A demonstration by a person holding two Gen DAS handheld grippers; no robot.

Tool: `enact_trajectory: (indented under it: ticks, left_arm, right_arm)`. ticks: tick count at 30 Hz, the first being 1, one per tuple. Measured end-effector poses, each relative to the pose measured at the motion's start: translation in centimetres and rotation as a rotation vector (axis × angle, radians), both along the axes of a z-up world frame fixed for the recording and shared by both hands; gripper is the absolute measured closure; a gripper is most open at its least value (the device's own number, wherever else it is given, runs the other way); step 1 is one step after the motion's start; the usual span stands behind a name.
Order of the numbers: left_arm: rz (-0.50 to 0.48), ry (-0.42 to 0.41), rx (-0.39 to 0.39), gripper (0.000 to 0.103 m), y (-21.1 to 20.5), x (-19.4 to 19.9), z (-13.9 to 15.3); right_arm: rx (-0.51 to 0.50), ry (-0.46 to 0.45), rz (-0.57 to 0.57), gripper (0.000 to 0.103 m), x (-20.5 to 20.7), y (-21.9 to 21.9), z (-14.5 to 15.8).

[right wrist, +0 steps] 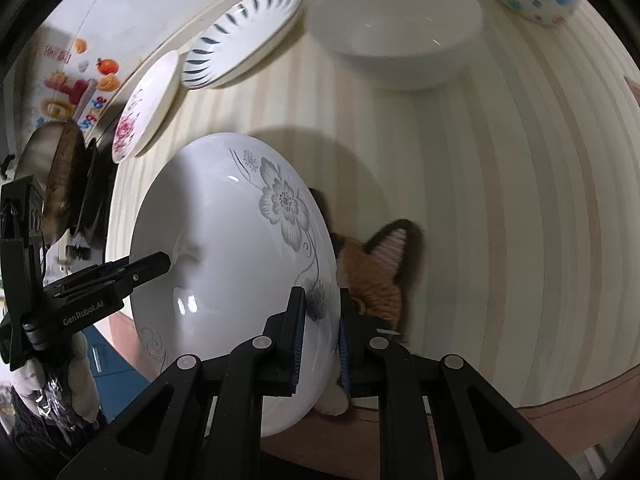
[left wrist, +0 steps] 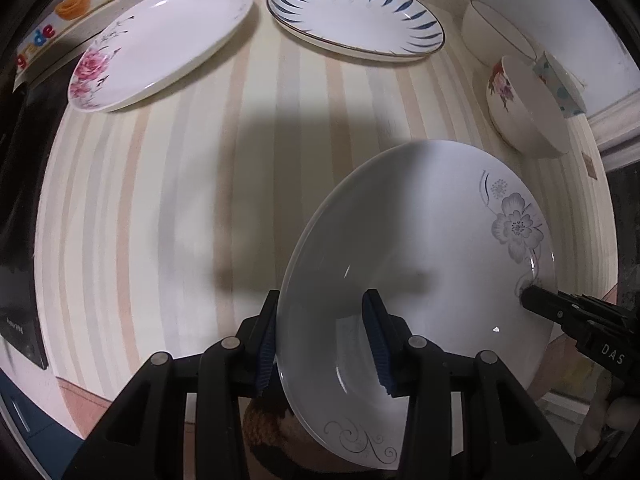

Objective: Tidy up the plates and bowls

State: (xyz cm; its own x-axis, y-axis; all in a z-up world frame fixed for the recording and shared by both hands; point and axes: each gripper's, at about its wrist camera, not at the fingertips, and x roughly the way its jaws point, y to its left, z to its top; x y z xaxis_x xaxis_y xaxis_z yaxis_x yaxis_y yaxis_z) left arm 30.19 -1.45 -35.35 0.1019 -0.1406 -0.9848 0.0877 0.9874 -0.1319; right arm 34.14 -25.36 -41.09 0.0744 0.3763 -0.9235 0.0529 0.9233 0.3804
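Closest to your left wrist camera, the left gripper point(left wrist: 326, 344) was pinching the rim of the grey-flower plate point(left wrist: 420, 264), one finger under it and one on its inner face. Your right gripper point(right wrist: 320, 336) clamped the opposite rim of that same plate point(right wrist: 224, 264), near the printed flower, so you held it tilted between both tools above the striped tablecloth point(left wrist: 160, 208). Beneath the plate a fox-shaped mat point(right wrist: 376, 272) showed. Well apart, toward the far edge, the pink-rose plate point(left wrist: 160, 40) lay just beside the blue-leaf plate point(left wrist: 352, 16). At your right sat the plain white bowl point(right wrist: 400, 28), the rose-printed bowl point(left wrist: 524, 112) and the dotted cup point(left wrist: 560, 84), which stood just behind the rose-printed bowl.
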Motion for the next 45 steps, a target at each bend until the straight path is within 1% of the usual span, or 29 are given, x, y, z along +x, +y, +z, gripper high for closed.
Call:
enact_trajectory:
  ticks: [8, 9, 14, 16, 18, 20, 21, 23, 25, 27, 28, 29, 31, 32, 34, 36, 37, 41, 43, 45]
  left_arm:
    - [-0.012, 0.012, 0.025, 0.065, -0.5, 1.3, -1.1]
    - [-0.013, 0.015, 0.029, 0.065, -1.0, 1.7, -1.6]
    - [-0.023, 0.001, 0.038, 0.065, -1.4, 1.1, -1.5]
    - [-0.032, -0.002, 0.042, 0.065, -1.6, 1.4, -2.0]
    - [-0.037, 0.007, 0.043, 0.065, -1.6, 1.5, -1.8]
    - [-0.025, -0.002, 0.041, 0.065, -1.1, 1.4, -0.9]
    - [-0.01, -0.017, 0.034, 0.065, -0.4, 1.4, 0.1]
    - [0.035, -0.057, 0.021, 0.065, 1.7, 1.5, 2.3]
    - [0.097, -0.104, 0.008, 0.065, 4.1, 2.0, 4.7]
    - [0.176, -0.145, -0.001, 0.064, 6.9, 3.1, 6.5]
    - [0.214, -0.157, -0.009, 0.063, 8.0, 3.8, 6.9]
    - [0.262, -0.166, -0.016, 0.063, 9.6, 4.9, 7.1]
    - [0.333, -0.16, -0.028, 0.063, 11.4, 6.6, 6.9]
    - [0.375, -0.152, -0.041, 0.063, 12.4, 7.4, 6.4]
    - [0.445, -0.135, -0.059, 0.063, 14.2, 8.8, 5.3]
    - [0.494, -0.123, -0.048, 0.063, 15.5, 10.3, 4.2]
    - [0.51, -0.116, -0.04, 0.063, 16.0, 11.2, 3.5]
    - [0.562, -0.085, -0.001, 0.063, 17.9, 13.4, 1.5]
    - [0.579, -0.069, 0.006, 0.063, 18.4, 14.5, 0.5]
    - [0.586, -0.057, 0.021, 0.063, 18.8, 15.3, -0.2]
  right_arm:
    - [0.0, -0.003, -0.026, 0.086, -0.2, -0.4, -1.1]
    - [-0.003, -0.003, -0.026, 0.086, -0.4, -0.9, -1.2]
    - [-0.008, -0.001, -0.029, 0.086, 0.0, -0.5, -1.2]
    - [-0.009, 0.005, -0.031, 0.086, 0.1, -0.3, -1.3]
    - [-0.004, 0.019, -0.035, 0.085, 0.2, -0.3, -1.5]
    - [0.001, 0.037, -0.029, 0.084, 0.3, -0.3, -1.6]
    - [0.002, 0.053, -0.024, 0.084, 0.5, -0.2, -1.5]
    - [-0.009, 0.055, -0.034, 0.083, 1.0, -0.6, -0.3]
    - [-0.026, 0.022, -0.04, 0.083, 1.5, -1.0, 2.2]
    - [0.026, -0.035, -0.039, 0.083, 2.6, -0.7, 5.6]
    - [0.048, -0.075, -0.024, 0.08, 3.6, 0.0, 7.7]
    - [0.065, -0.102, -0.008, 0.078, 4.4, 0.8, 9.0]
    - [0.12, -0.137, 0.052, 0.065, 7.1, 3.3, 11.0]
    - [0.153, -0.153, 0.092, 0.065, 8.8, 5.1, 11.5]
    - [0.171, -0.189, 0.164, 0.065, 12.5, 8.5, 11.8]
    - [0.158, -0.218, 0.23, 0.065, 16.4, 12.0, 11.1]
    - [0.153, -0.22, 0.265, 0.065, 19.0, 14.1, 10.2]
    - [0.101, -0.215, 0.36, 0.065, 26.0, 19.9, 6.4]
    - [0.049, -0.209, 0.411, 0.065, 28.8, 22.4, 4.5]
    - [0.025, -0.197, 0.461, 0.065, 31.0, 24.5, 2.4]
